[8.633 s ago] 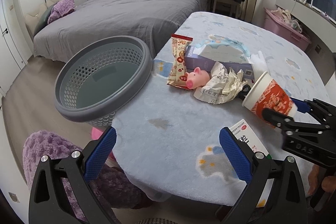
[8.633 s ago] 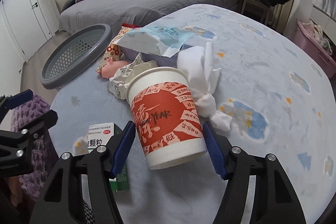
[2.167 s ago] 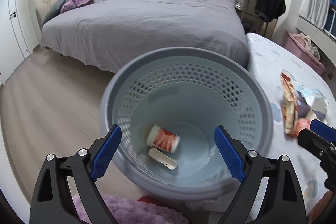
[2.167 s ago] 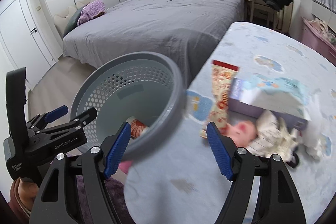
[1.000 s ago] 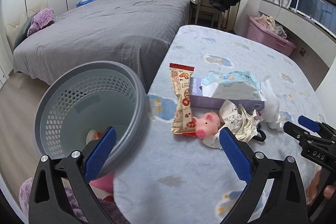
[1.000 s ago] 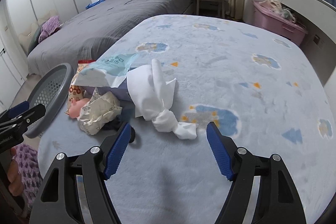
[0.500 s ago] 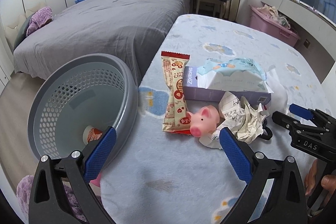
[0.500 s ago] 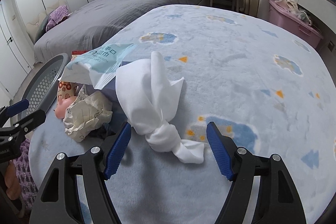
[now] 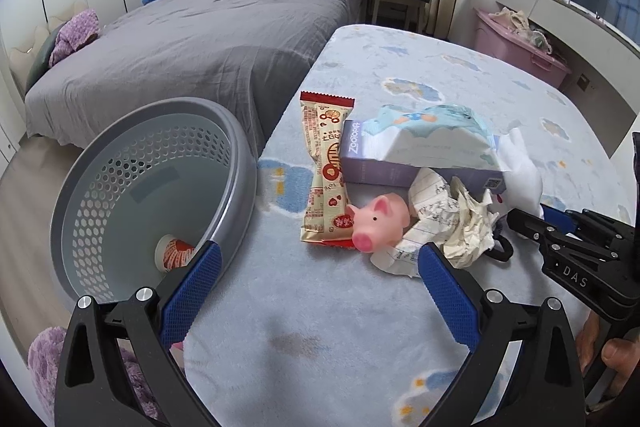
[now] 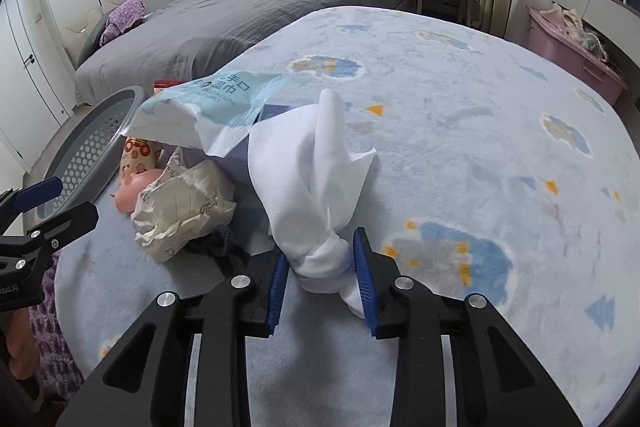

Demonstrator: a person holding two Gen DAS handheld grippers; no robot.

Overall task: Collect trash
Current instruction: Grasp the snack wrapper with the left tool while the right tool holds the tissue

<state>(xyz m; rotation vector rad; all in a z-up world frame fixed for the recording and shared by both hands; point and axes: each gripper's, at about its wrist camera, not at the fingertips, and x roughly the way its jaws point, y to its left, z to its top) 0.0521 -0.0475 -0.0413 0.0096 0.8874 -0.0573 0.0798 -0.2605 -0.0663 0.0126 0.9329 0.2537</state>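
My right gripper [image 10: 320, 267] is closing its jaws, and the blue pads press on the knotted lower end of a white tissue wad [image 10: 308, 167] lying on the pale blue table cover [image 10: 460, 131]. The left wrist view shows that gripper [image 9: 532, 213] at the right, by the tissue [image 9: 522, 163]. My left gripper [image 9: 319, 251] hangs open above the table's near edge, holding nothing. Beyond it lie a crumpled paper [image 9: 452, 223], a snack wrapper [image 9: 326, 163] and a pink pig toy [image 9: 378, 223]. The grey perforated basket [image 9: 240, 163] at the left holds a red-and-white cup [image 9: 176, 253].
A purple box [image 9: 400, 169] under a blue wet-wipes pack [image 9: 432, 135] stands behind the paper. A black hair tie [image 10: 224, 239] lies beside the crumpled paper [image 10: 184, 203]. A grey bed [image 9: 224, 27] lies beyond the table. A pink bin [image 9: 520, 51] stands at the right.
My right gripper's jaws, open around the tissue half a second ago, have come together on its knotted end. The left gripper has barely moved.
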